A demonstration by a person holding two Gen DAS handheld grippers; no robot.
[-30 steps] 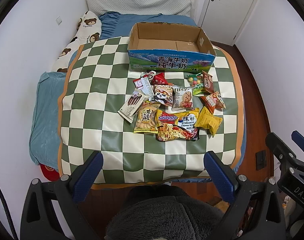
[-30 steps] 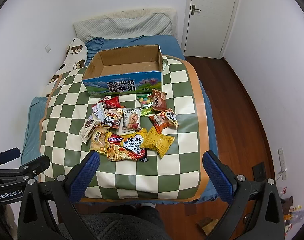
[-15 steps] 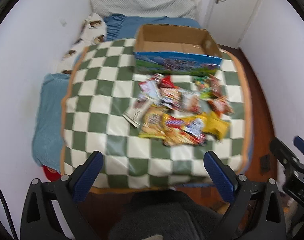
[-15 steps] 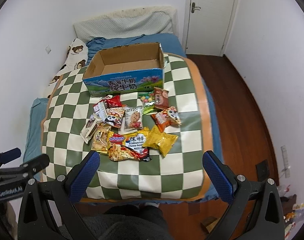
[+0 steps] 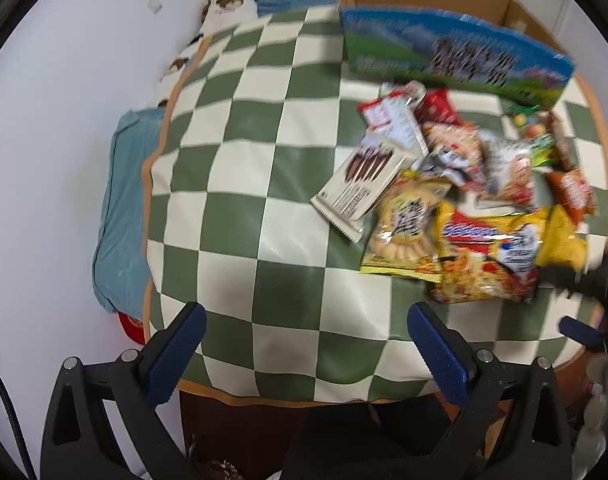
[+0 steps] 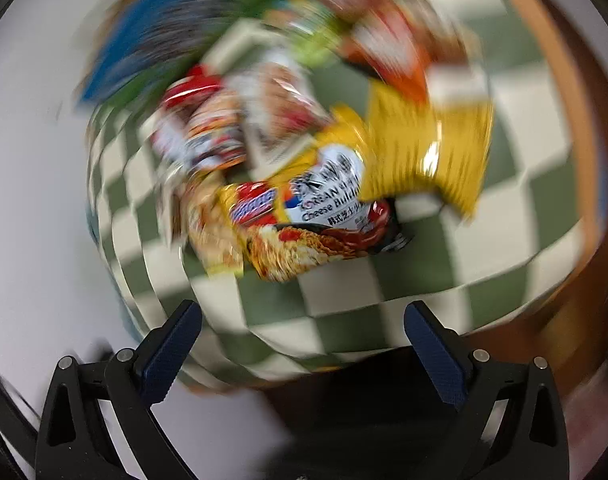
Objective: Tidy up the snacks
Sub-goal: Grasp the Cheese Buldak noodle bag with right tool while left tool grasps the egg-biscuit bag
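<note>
Hovering spread wide and empty, both tongs, left (image 5: 304, 354) and right (image 6: 301, 350), face the crinkly yellow noodle packet (image 6: 304, 220) before the blue cardboard box (image 5: 456, 60); light, slippery, best pinched at its edge.

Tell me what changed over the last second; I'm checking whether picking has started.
Both tools moved in toward the snack pile: the right tool swung fast toward the noodle packet, the left tool came forward over the checked mat. Nothing was gripped; both stay open. Snacks and box stayed put.
</note>
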